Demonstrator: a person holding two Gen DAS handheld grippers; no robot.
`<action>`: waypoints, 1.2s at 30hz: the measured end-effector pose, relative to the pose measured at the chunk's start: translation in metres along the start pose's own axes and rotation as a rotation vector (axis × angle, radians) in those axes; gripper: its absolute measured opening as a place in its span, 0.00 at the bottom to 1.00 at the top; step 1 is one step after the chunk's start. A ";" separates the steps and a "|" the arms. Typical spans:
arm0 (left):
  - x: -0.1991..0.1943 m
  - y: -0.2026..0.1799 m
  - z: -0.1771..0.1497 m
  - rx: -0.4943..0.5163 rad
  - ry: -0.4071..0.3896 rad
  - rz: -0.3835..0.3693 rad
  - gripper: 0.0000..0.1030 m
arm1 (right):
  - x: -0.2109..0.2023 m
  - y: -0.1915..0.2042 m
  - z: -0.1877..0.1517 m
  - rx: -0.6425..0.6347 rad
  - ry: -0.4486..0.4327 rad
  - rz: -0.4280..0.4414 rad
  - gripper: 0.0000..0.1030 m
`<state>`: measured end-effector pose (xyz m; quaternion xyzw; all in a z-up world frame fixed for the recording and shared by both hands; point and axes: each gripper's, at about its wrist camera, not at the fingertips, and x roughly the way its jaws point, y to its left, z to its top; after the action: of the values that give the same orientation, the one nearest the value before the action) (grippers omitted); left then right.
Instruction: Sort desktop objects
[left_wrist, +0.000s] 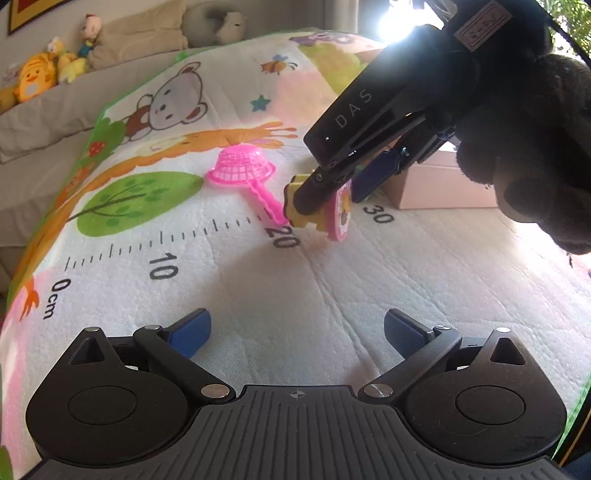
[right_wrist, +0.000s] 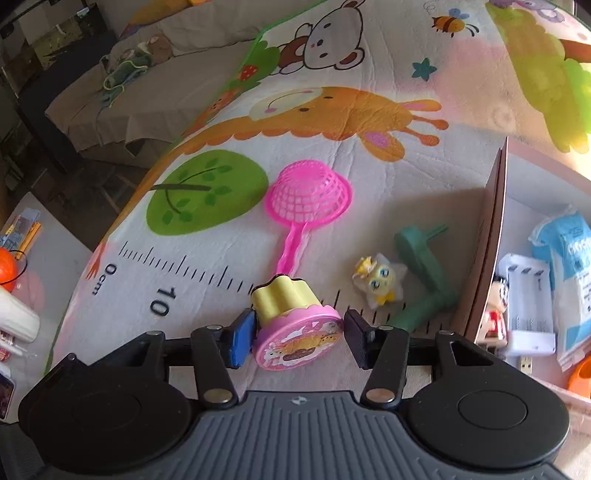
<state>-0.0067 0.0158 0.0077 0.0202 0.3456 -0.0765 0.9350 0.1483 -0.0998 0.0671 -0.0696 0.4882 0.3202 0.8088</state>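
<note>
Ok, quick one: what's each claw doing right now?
Left claw: open, nothing between its fingers.
Right claw: shut on the yellow-and-pink cake toy, which is tilted on its side.

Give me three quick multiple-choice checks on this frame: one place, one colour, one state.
1. Where is the pink strainer?
A. On top of the cake toy
B. Lying on the mat, beside its printed green tree
C. Hanging off the mat's edge

2. What colour is the cake toy's round base?
A. Pink
B. Blue
C. Green

3. What state is the left gripper in?
A. Shut on the strainer
B. Shut with nothing in it
C. Open with nothing between its fingers

Answers:
1 B: the strainer lies mouth-down on the mat, right of the tree print.
2 A: the base disc is pink under a yellow top.
3 C: the left wrist view shows its blue pads wide apart over bare mat.
</note>
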 end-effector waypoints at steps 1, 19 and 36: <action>-0.004 -0.002 -0.002 0.016 0.000 0.000 1.00 | -0.007 0.005 -0.007 -0.021 0.004 0.007 0.51; -0.007 -0.015 0.004 0.061 0.006 0.030 1.00 | -0.082 0.008 -0.017 -0.153 -0.266 -0.187 0.63; -0.013 0.040 0.013 -0.122 -0.002 0.170 1.00 | 0.061 0.004 0.018 -0.127 -0.208 -0.414 0.54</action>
<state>-0.0013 0.0556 0.0256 -0.0075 0.3460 0.0242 0.9379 0.1789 -0.0615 0.0264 -0.1856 0.3566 0.1830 0.8972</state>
